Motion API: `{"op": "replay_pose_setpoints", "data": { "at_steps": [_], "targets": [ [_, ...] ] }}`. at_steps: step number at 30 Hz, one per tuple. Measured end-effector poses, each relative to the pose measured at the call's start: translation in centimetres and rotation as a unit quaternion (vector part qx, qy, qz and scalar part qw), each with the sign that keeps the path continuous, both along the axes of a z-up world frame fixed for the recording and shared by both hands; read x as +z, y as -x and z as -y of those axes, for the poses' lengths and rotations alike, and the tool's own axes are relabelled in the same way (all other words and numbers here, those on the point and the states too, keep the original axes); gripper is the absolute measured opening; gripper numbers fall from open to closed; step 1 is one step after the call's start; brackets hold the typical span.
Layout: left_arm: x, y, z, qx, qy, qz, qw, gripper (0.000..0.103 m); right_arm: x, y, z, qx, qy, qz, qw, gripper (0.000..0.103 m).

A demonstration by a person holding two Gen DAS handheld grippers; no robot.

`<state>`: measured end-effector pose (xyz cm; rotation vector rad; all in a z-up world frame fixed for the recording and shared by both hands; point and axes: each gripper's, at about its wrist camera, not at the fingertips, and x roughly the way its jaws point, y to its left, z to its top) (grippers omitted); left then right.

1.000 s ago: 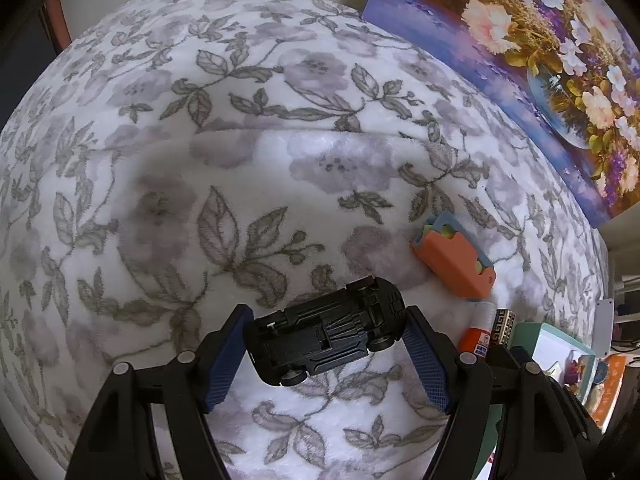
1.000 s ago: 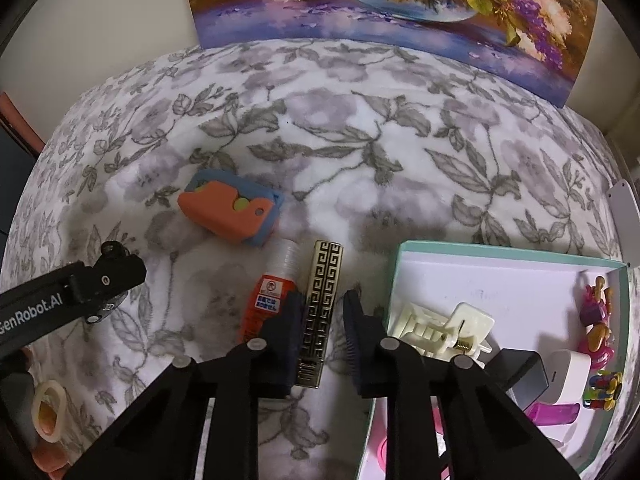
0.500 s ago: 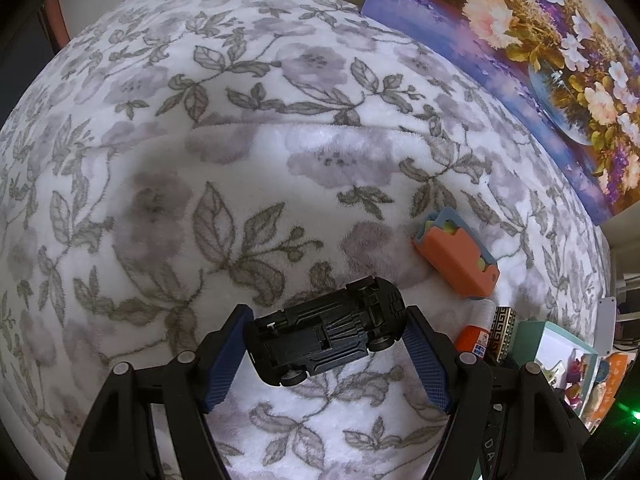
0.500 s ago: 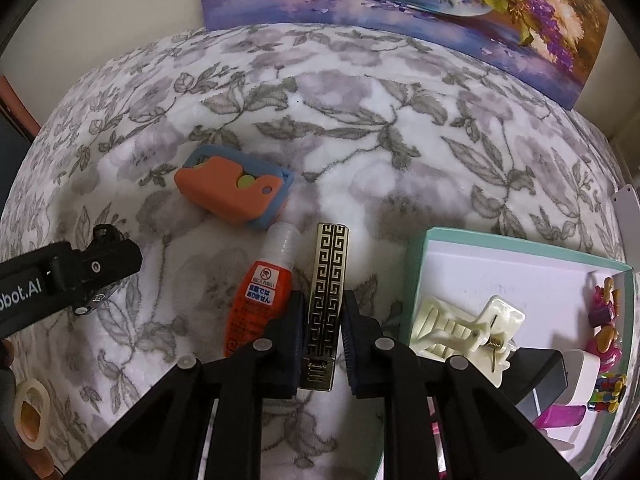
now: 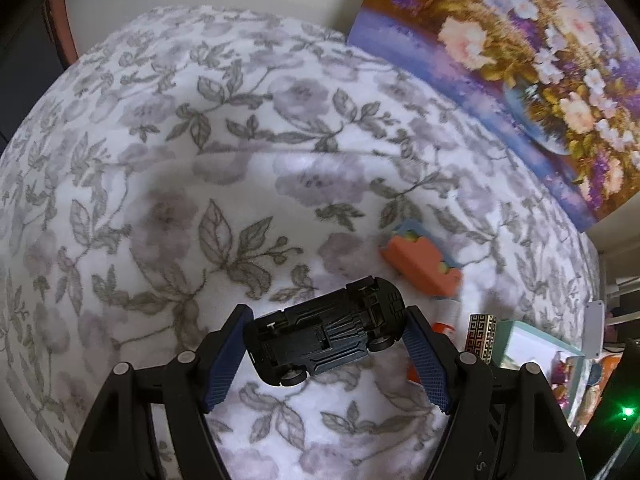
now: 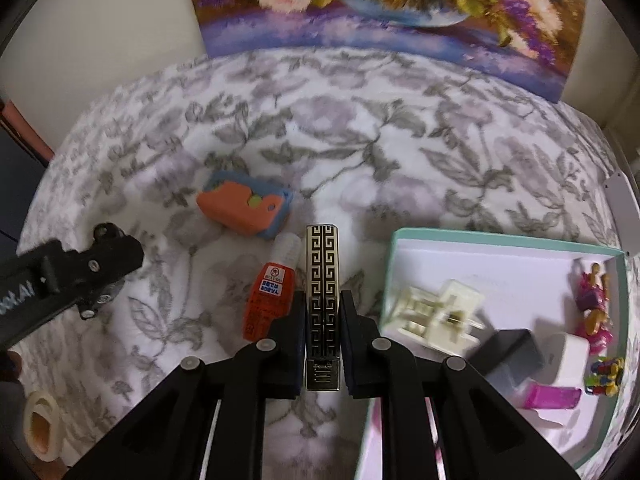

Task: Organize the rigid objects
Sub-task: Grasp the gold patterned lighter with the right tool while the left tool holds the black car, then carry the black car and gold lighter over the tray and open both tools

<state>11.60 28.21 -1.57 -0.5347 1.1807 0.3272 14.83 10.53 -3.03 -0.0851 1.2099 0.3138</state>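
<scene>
The surface wears a white cloth (image 6: 360, 152) printed with grey leaves and pale mauve flowers, and the painting (image 6: 400, 12) at its far edge shows cream and purple blooms over a violet-blue band. The toy car (image 5: 324, 340) is black between dark blue pads (image 5: 224, 364), the lighter (image 6: 323, 280) is black with a gold key pattern, and the glue bottle (image 6: 272, 292) is orange-red with a white cap. The toy near the middle (image 6: 244, 208) is orange on blue, and the box (image 6: 500, 236) at the right edge is white with a mint-green rim.

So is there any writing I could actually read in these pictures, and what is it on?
"ot.AI": white letters on the left gripper, cut off at the picture's edge.
Blue label on the orange glue bottle: printed characters, too small to read.
Red prohibition sign above that label: a circle, detail unclear.
Patterned lighter in the right gripper: engraving at its base, blurred.
</scene>
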Motion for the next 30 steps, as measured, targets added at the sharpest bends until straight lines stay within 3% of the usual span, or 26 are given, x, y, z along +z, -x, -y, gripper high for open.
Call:
{"op": "replay_pose_setpoints", "data": {
  "at_steps": [9, 15, 19, 23, 26, 30],
  "targets": [
    [4.5, 1.8, 3.8, -0.038, -0.021, 0.041, 0.9982, 0.078, 4.7, 1.6, 5.3, -0.047, -0.011, 0.015, 0.999, 0.016],
    [6.3, 3.5, 8.0, -0.089, -0.029, 0.056, 0.994, 0.078, 5.6, 2.9, 9.7, -0.088, 0.005, 0.019, 0.996, 0.016],
    [6.5, 4.0, 10.8, -0.123, -0.025, 0.061, 0.9902, 0.078, 5.2, 4.1, 12.7, -0.116, 0.01, 0.006, 0.993, 0.016],
    [6.4, 4.4, 14.0, -0.158, -0.052, 0.055, 0.9846, 0.078, 4.3, 4.8, 15.5, -0.146, 0.027, -0.009, 0.989, 0.016],
    [5.8, 5.0, 16.3, -0.185, -0.063, 0.047, 0.9796, 0.078, 4.2, 5.1, 17.1, -0.16, 0.021, -0.013, 0.987, 0.016],
    [4.3, 5.4, 18.6, -0.213, -0.058, 0.028, 0.975, 0.078, 3.7, 5.5, 19.0, -0.181, 0.048, -0.013, 0.982, 0.016]
  ]
}}
